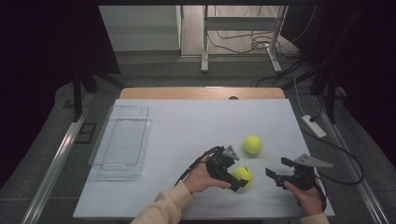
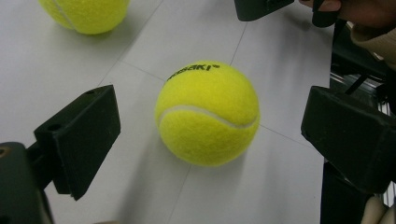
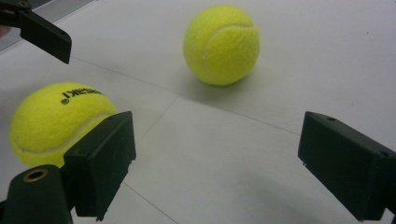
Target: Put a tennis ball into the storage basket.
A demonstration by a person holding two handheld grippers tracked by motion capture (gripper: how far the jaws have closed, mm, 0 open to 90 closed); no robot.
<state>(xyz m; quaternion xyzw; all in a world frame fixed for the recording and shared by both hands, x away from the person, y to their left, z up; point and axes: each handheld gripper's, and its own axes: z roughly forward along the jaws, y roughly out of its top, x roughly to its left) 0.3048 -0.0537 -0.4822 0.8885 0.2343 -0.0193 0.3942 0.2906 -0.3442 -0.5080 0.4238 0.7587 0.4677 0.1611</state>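
Black pads of the left tool (image 2: 210, 140) stand wide, flanking the near tennis ball (image 2: 207, 113) on the desk (image 2: 56, 70), ready to close. The right tool (image 3: 217, 158) waits wide; 1 clear tray (image 1: 120, 140) sits left for drop-off.

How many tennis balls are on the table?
2. The near ball lies between the open left tongs; the far ball sits alone farther back, toward the right. The clear tray on the left holds none.
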